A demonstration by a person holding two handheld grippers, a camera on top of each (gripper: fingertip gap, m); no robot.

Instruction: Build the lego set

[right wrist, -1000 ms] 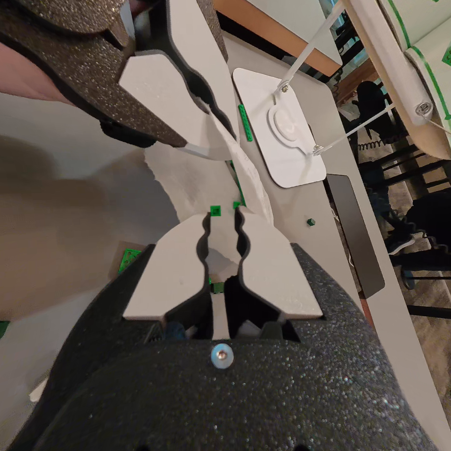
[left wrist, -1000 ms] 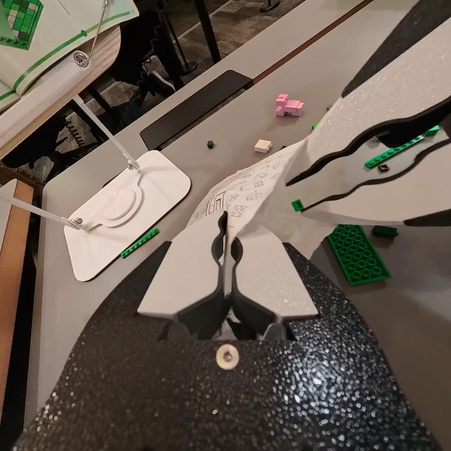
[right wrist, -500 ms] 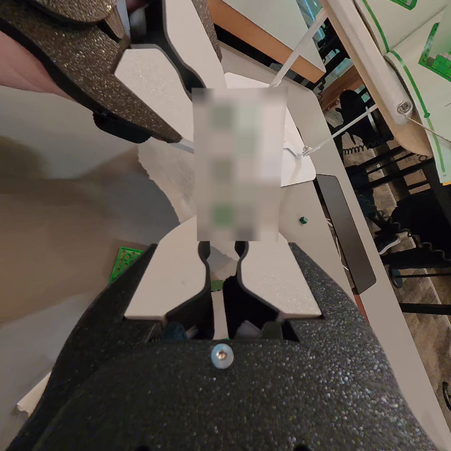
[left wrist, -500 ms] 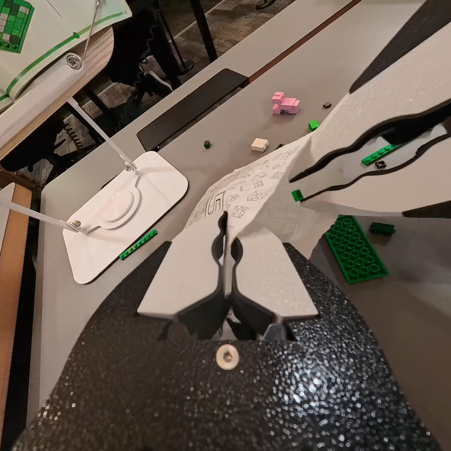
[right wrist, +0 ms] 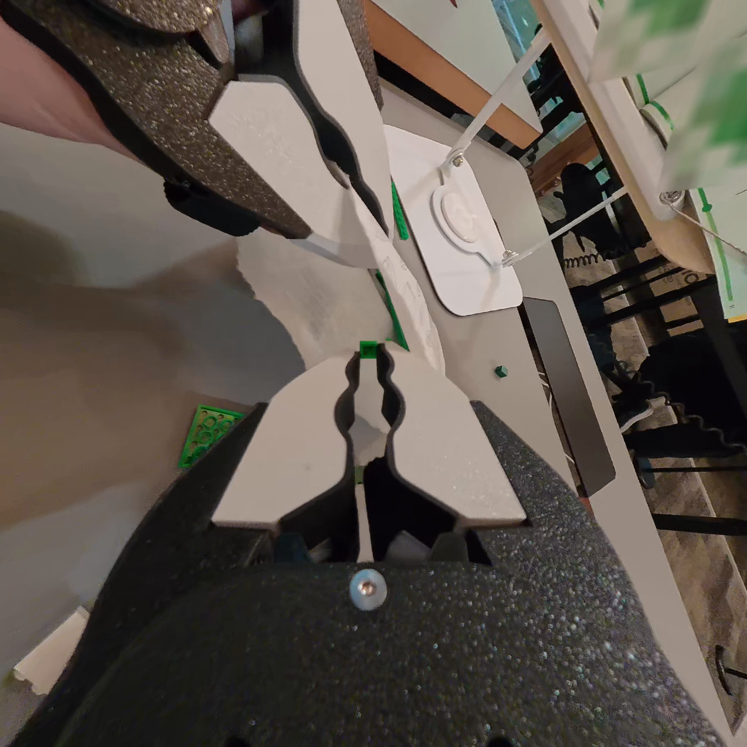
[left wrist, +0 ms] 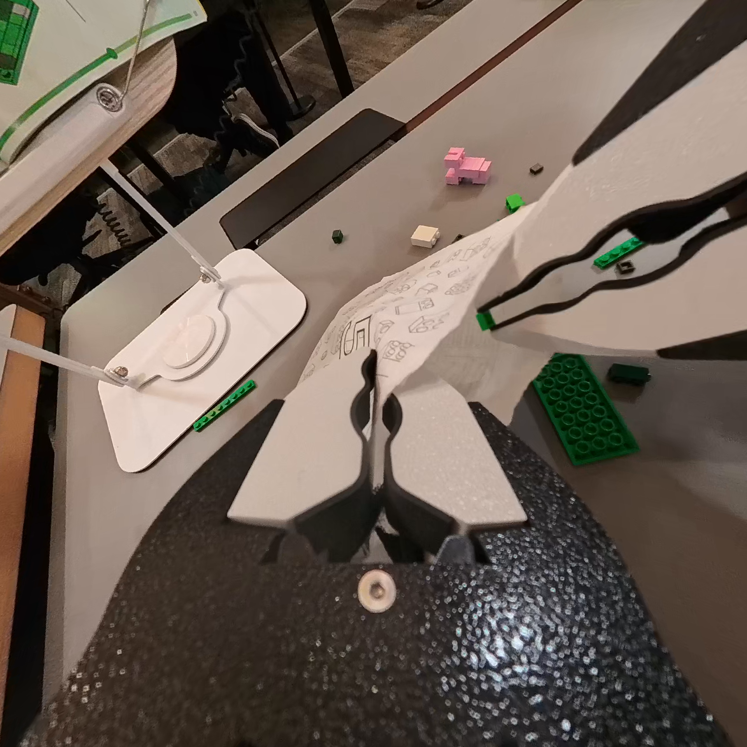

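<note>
Soft, warm indoor light from above — no hard glare, only speckled glints on the black housing [left wrist: 404, 646]. Broad, diffuse shadows fall across the tabletop [right wrist: 101, 323]. Wide-angle bending curves the edges, and the instruction booklet [right wrist: 687, 81] in the right view's top corner is motion-blurred — the centre stays sharp.

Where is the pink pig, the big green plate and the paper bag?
pink pig [left wrist: 469, 166], left wrist view, on its body.
big green plate [left wrist: 582, 412], left wrist view, on its studded top.
paper bag [left wrist: 420, 319], left wrist view, on its printed side.

A white paper bag [left wrist: 420, 319] printed with black outline brick drawings; a bright green studded plate [left wrist: 582, 408]; a pink blocky figure [left wrist: 469, 166]; a grey table [left wrist: 404, 169].
</note>
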